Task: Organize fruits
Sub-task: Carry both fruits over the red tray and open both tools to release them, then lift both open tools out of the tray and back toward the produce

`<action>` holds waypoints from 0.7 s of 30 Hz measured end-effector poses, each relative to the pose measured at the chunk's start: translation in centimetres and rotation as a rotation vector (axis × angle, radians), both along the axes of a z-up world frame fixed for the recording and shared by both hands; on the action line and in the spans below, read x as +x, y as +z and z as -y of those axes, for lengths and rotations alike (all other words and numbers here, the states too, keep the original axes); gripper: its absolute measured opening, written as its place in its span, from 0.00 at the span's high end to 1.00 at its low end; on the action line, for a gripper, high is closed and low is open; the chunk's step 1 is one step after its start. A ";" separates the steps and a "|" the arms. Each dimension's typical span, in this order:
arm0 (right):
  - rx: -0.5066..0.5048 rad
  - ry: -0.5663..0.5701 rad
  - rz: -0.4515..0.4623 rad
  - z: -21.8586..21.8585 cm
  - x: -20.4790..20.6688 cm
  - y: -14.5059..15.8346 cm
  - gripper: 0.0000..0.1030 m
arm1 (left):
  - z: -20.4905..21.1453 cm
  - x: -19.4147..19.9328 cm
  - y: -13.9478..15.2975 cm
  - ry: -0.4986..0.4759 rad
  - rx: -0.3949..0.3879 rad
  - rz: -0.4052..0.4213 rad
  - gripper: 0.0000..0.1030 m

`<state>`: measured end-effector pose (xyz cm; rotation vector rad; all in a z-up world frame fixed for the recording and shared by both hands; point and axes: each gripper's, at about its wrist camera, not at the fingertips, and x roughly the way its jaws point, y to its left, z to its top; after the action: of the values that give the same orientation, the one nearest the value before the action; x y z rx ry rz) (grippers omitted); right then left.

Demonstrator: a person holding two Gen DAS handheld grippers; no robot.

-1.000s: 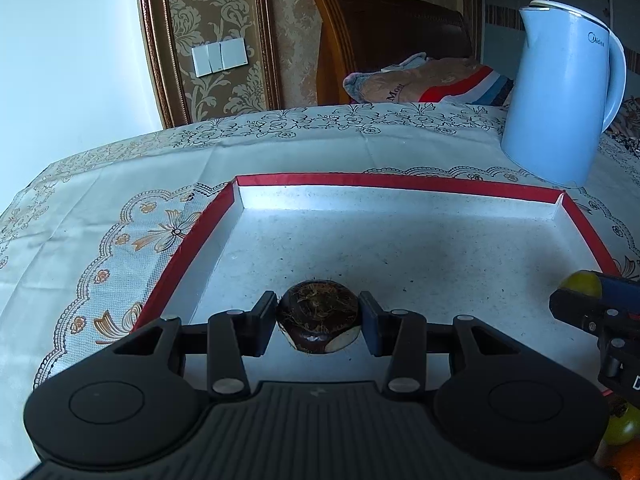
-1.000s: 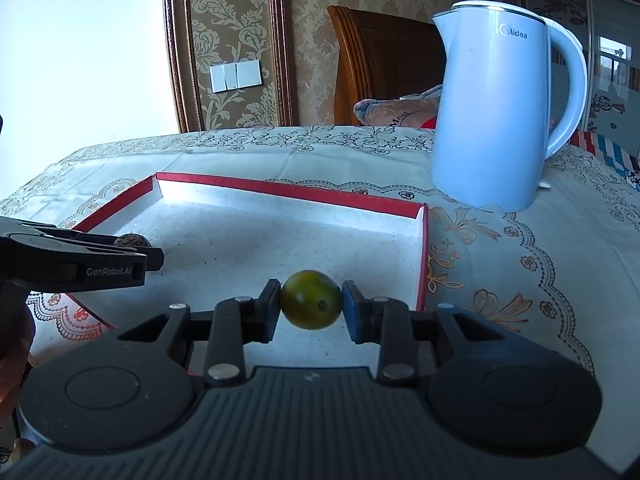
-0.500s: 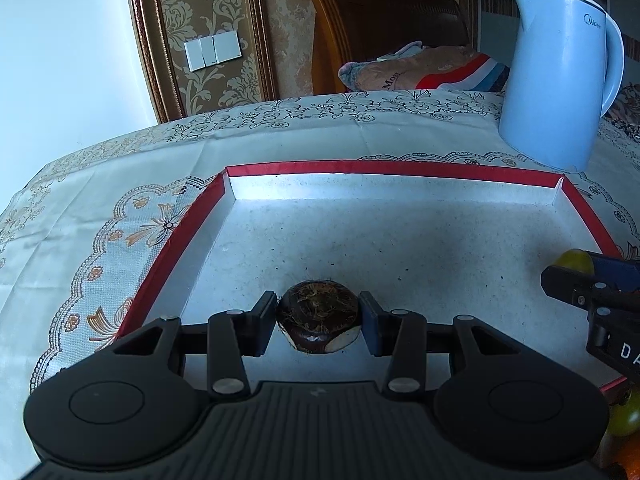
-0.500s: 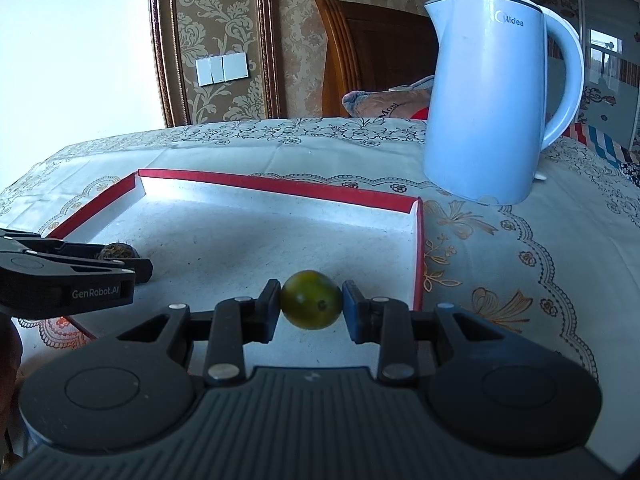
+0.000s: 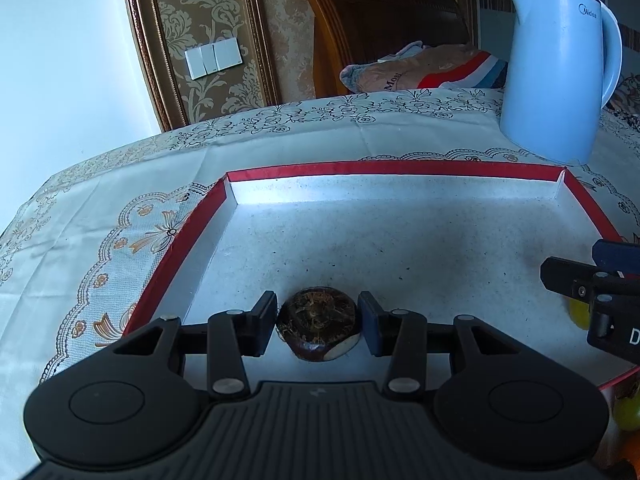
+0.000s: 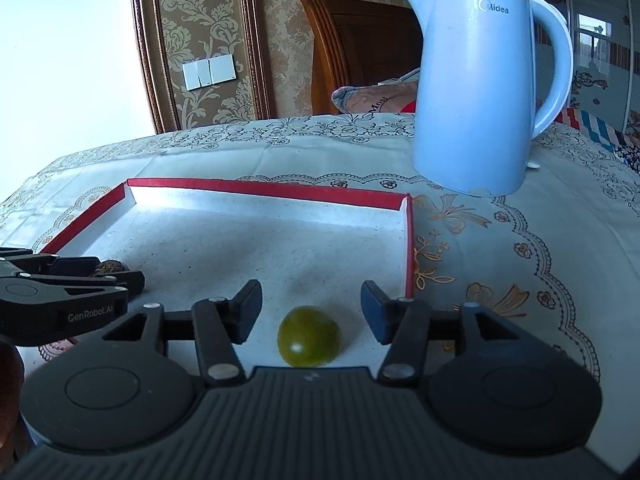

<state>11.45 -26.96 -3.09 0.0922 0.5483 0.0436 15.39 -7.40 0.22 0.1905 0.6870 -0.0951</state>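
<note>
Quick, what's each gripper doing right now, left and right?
Left gripper: shut on the dark brown fruit.
Right gripper: open, jaws just opened; green fruit lies loose between them in the red-edged tray.

Daylight enters from the upper left of both wrist views, where the wall (image 5: 52,60) is washed out to a near-white glare. The far inner wall of the red-rimmed tray (image 5: 392,190) catches a bright band of light, while its floor darkens toward the camera. A soft shadow lies under the green fruit (image 6: 309,336). Fisheye distortion bends the picture frame (image 6: 148,48) and the table edge; the foreground is dim and slightly soft.
</note>
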 end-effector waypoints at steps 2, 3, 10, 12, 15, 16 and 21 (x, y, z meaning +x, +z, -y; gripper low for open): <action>0.003 -0.001 0.001 0.0 -0.1 0.0 0.36 | 0.0 -0.1 0.0 -0.001 0.000 0.006 0.57; 0.005 -0.004 0.007 0.0 -0.1 0.1 0.33 | 0.0 -0.2 0.1 -0.001 -0.003 0.008 0.57; 0.009 0.013 0.048 0.1 -1.2 0.2 0.15 | -0.6 -1.3 0.7 0.012 -0.028 0.056 0.56; 0.017 0.024 0.071 0.1 -2.0 0.4 0.11 | -0.9 -1.7 0.9 0.015 -0.043 0.072 0.56; -0.020 0.001 0.124 0.0 -2.8 0.6 0.06 | -1.0 -2.4 1.1 0.017 -0.053 0.097 0.55; -0.028 -0.005 0.141 0.0 -3.1 0.8 0.06 | -1.1 -2.7 1.2 0.021 -0.052 0.110 0.55; 0.016 -0.002 0.192 0.7 -4.5 1.1 0.04 | -1.9 -4.3 1.7 0.060 -0.069 0.182 0.55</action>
<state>6.95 -27.67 -1.97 0.1026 0.3559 0.0538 11.09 -5.47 1.90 0.1108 0.5071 -0.0434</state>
